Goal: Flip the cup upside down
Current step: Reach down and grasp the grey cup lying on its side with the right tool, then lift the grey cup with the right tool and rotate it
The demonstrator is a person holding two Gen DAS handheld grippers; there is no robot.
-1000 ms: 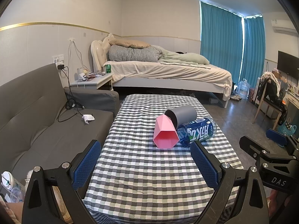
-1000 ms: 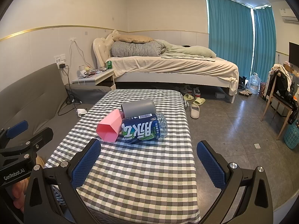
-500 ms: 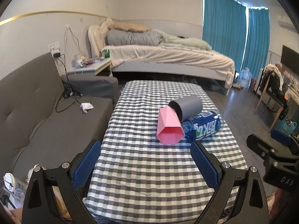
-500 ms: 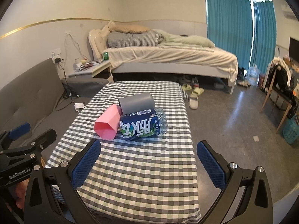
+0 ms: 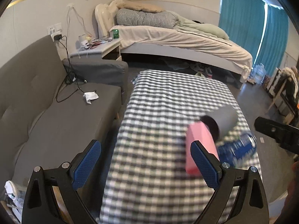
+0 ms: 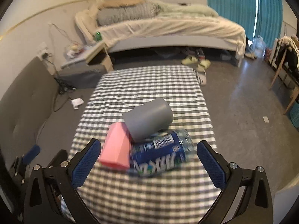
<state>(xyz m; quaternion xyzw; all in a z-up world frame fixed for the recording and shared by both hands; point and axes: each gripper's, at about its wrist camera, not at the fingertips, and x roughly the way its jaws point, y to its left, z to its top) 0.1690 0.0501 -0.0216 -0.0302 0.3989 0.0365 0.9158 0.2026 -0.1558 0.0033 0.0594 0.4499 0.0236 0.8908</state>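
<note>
A checked worktop (image 6: 149, 85) carries three things lying on their sides in a cluster: a grey cup (image 6: 148, 118), a pink cup (image 6: 116, 154) and a blue bottle (image 6: 162, 154). The grey cup rests against both, its long axis running from near left, where its mouth opens, to far right. The right gripper (image 6: 147, 163) is nearer, its jaws wide apart and holding nothing, the cups just beyond them. The left gripper (image 5: 145, 165) is also wide apart and holding nothing, with the cluster off to its right
</note>
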